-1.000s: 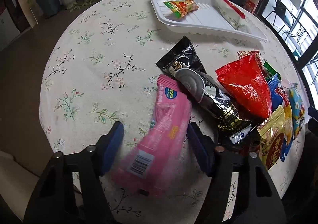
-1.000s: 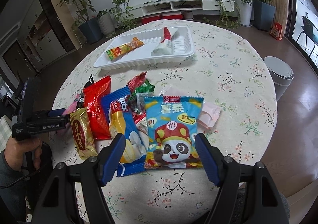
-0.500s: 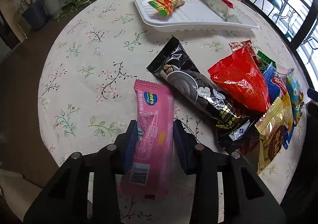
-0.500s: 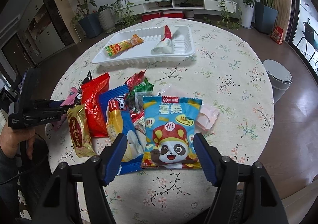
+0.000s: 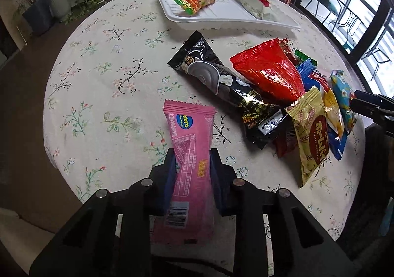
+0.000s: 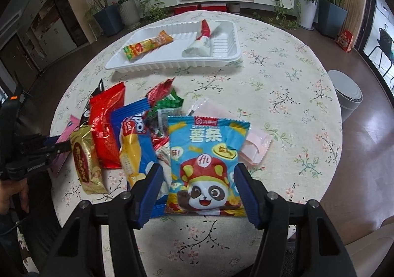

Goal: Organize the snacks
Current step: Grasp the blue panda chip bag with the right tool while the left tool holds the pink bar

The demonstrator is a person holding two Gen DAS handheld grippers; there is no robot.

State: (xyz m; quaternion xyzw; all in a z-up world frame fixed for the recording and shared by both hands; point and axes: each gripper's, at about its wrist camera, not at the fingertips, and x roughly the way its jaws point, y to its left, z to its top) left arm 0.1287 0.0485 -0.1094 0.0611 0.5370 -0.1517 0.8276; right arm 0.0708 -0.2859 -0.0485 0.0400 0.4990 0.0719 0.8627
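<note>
Round and covered with a flowered cloth, the bench (image 6: 283, 85) stands in a living room ringed with potted plants, and a white tray (image 5: 221, 21) sits at its far side, already holding an orange packet (image 5: 194, 2) and a white-and-red one (image 5: 253, 2). That suggests the tray is where the snacks are being gathered. The left tongs (image 5: 192, 161) are clenched on the pink wafer packet (image 5: 189, 154), pinching it across its width near the barcode end so the long free end points toward the tray; the packet seems to be at or just above the cloth, though I cannot tell which. The right tongs (image 6: 198, 178) are spread wide on either side of the blue panda chip bag (image 6: 206, 163), touching nothing, probably lined up for the next pick. A loose heap remains between them: red bag (image 5: 270, 72), black packet (image 5: 221, 82), gold packet (image 5: 312, 129).
</note>
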